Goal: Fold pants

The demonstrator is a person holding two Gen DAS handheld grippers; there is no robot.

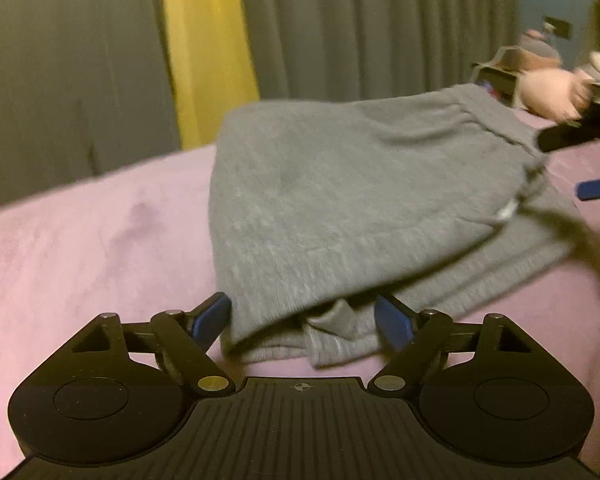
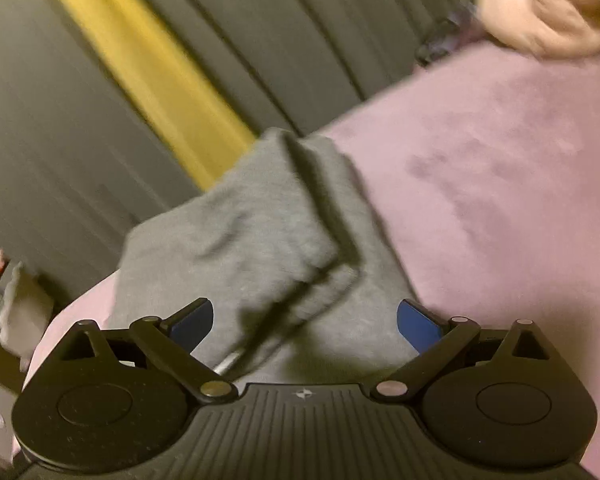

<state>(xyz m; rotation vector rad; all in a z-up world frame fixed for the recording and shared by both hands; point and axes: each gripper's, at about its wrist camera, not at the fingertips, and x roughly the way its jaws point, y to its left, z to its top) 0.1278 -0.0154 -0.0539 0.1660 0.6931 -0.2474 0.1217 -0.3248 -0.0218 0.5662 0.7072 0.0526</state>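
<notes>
The pink bed cover [image 1: 80, 248] fills the lower half of both views, with grey curtains [image 1: 360, 28] and a yellow strip [image 1: 204, 52] across the top of each frame. On it lie the grey pants [image 1: 340, 200], already doubled into a thick, soft bundle — layered edges show at lower centre of the left wrist view and a folded flap in mid-frame of the right.

The left gripper [image 1: 304, 320] has its fingers spread wide, released, straddling the bundle's near corner; the cloth runs away from it toward the upper right of the frame. The right gripper [image 2: 306, 326] is likewise spread and holding nothing, the pants [image 2: 252, 240] directly ahead, their long axis slanting up-frame — both look equally near, though motion blur softens the edges
</notes>
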